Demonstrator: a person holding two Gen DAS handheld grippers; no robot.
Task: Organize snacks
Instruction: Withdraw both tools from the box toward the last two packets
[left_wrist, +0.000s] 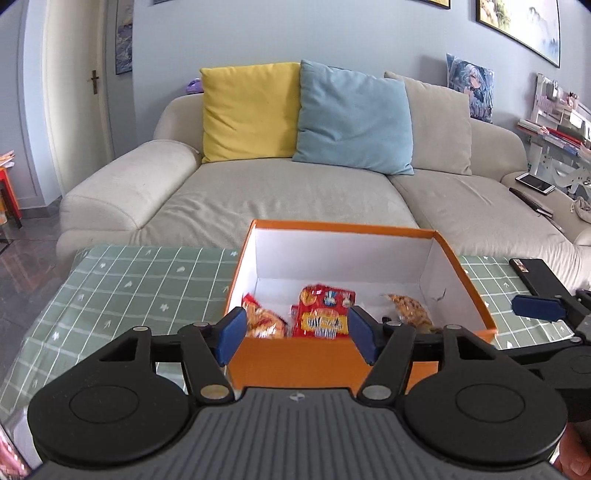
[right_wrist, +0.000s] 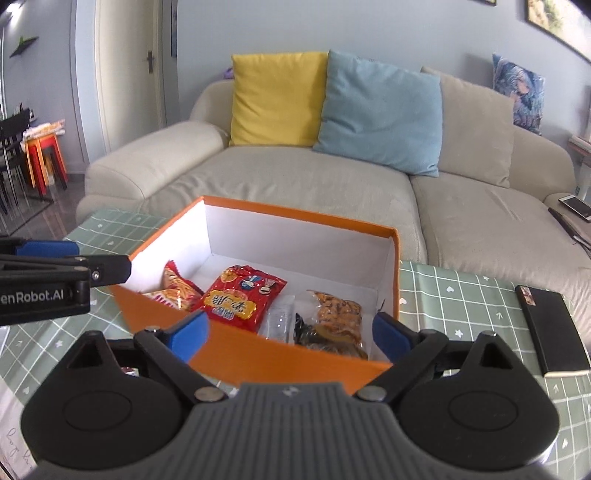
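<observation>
An orange box (left_wrist: 295, 363) (right_wrist: 280, 354) with a white inside stands on the green checked table. In it lie a red snack bag (left_wrist: 323, 315) (right_wrist: 242, 297), an orange-red striped bag (left_wrist: 262, 319) (right_wrist: 177, 288), a clear packet of brown snacks (left_wrist: 410, 310) (right_wrist: 338, 314) and a small clear sachet (right_wrist: 279, 319). My left gripper (left_wrist: 297, 334) is open and empty, just before the box's near wall. My right gripper (right_wrist: 291, 334) is open and empty over the near wall. The left gripper also shows in the right wrist view (right_wrist: 66, 266).
The table (left_wrist: 122, 291) (right_wrist: 461, 295) has a green grid cloth. A black notebook (right_wrist: 550, 328) (left_wrist: 532, 273) lies at its right. A beige sofa (left_wrist: 280, 195) with yellow, blue and beige cushions stands behind, with a phone (left_wrist: 535, 182) on its right arm.
</observation>
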